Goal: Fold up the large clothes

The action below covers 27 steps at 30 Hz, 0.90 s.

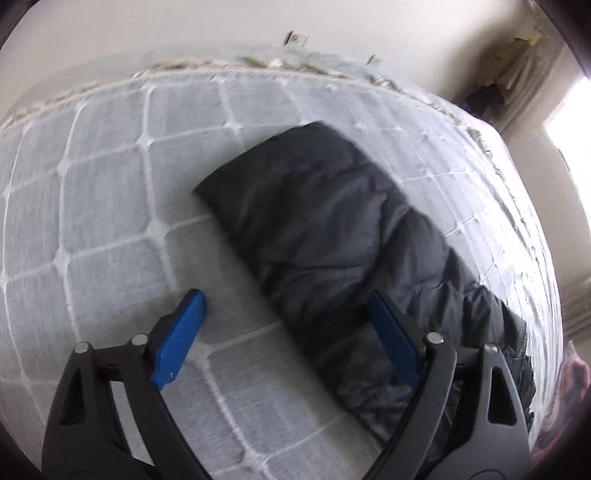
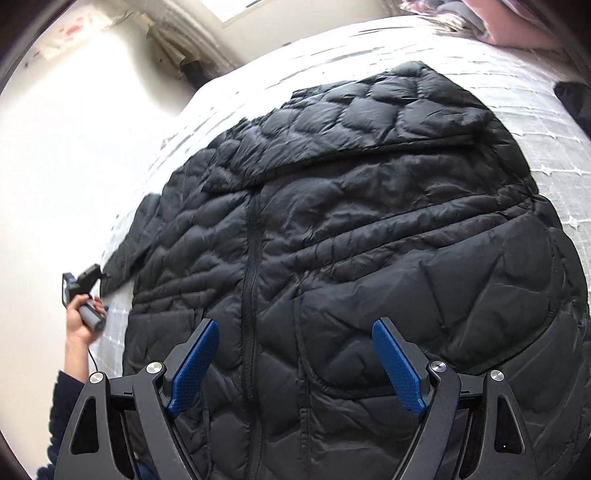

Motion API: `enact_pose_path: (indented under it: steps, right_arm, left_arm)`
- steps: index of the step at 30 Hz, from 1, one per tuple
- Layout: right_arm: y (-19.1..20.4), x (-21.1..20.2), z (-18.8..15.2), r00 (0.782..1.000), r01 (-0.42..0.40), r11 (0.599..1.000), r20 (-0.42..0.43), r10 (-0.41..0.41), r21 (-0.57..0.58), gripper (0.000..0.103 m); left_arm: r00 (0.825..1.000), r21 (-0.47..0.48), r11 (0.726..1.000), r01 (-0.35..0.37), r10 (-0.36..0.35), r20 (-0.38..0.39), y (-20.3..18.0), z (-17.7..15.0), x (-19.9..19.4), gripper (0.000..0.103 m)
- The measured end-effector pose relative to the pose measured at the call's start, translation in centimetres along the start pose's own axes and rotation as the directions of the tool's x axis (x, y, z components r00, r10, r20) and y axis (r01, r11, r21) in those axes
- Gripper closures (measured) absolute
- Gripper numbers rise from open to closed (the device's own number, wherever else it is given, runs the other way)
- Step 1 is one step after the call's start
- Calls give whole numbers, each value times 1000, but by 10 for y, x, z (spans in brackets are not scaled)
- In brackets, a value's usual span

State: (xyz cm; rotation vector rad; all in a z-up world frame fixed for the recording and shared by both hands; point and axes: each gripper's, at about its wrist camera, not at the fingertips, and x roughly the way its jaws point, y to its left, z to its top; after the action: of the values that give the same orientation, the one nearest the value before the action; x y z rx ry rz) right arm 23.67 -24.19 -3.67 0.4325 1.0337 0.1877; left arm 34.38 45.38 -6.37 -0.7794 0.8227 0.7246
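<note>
A black quilted puffer jacket (image 2: 351,240) lies spread front-up on the white bed, its zipper (image 2: 251,266) running down the middle. My right gripper (image 2: 295,332) is open and empty, hovering over the jacket's lower front. My left gripper (image 1: 284,306) is open and empty above one sleeve (image 1: 321,225) that stretches across the mattress; its right finger is over the sleeve, its left finger over bare mattress. The left gripper also shows in the right wrist view (image 2: 79,284), held in a hand beside the sleeve end.
The white quilted mattress (image 1: 110,184) has a frayed far edge against a pale wall. Pink and dark clothes (image 2: 498,22) are piled at the bed's far corner. A bright window and curtain (image 1: 569,122) stand to the right.
</note>
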Motion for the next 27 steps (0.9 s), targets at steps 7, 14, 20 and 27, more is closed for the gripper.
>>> enact_pose_path:
  steps: [7,14,20,27]
  right_arm:
    - [-13,4,2,999,32,997,-14,-31,74,17]
    - [-6,-3,-2,999,38,998,-16,-37,50,17]
    - [-13,-12,1,999,-36,995,-21,38,96,17]
    - [-40,-40,14,998,-48,985,55,40,165,17]
  left_arm:
    - [995,-29,995,96,-97,-18,12,27,-19,99]
    - [972,-3,980,201,-199,122,16,34,-92,99]
    - [908,118,941,318,-338,247,-34,13,-158,100]
    - [793,431,786,443,-568,221,-161,-65,-244,100]
